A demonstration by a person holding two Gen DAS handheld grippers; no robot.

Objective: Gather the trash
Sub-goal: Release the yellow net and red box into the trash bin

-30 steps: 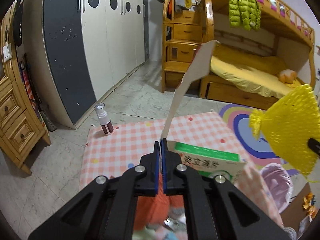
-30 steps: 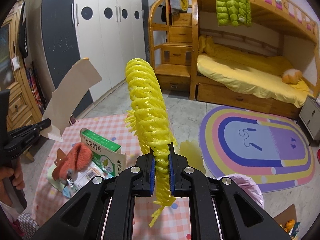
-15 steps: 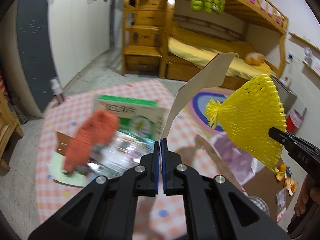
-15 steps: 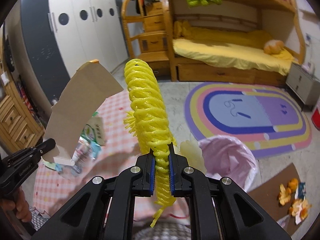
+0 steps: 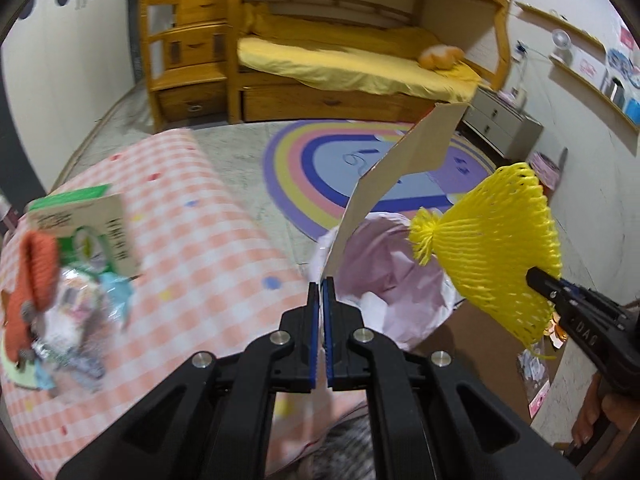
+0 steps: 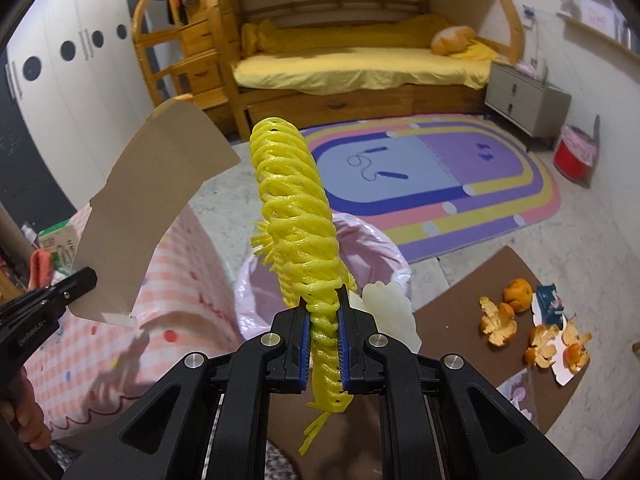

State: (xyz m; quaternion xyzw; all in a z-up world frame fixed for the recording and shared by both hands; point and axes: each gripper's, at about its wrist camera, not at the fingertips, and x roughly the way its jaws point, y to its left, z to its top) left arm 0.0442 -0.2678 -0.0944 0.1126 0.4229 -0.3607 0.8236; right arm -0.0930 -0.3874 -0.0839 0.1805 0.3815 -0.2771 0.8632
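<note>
the pink trash bag (image 6: 376,248) sits open on the floor just right of the checked table (image 5: 208,216), below both my tools. my left gripper (image 5: 322,292) is pinched on the bottom edge of a cardboard piece (image 5: 404,168); my right gripper (image 6: 323,316) is clamped on a yellow foam net (image 6: 296,208). i think both should be centred over the bag's mouth and lowered before letting go, since the light card could drift. orange peels (image 6: 536,332) on the brown board remain.
</note>
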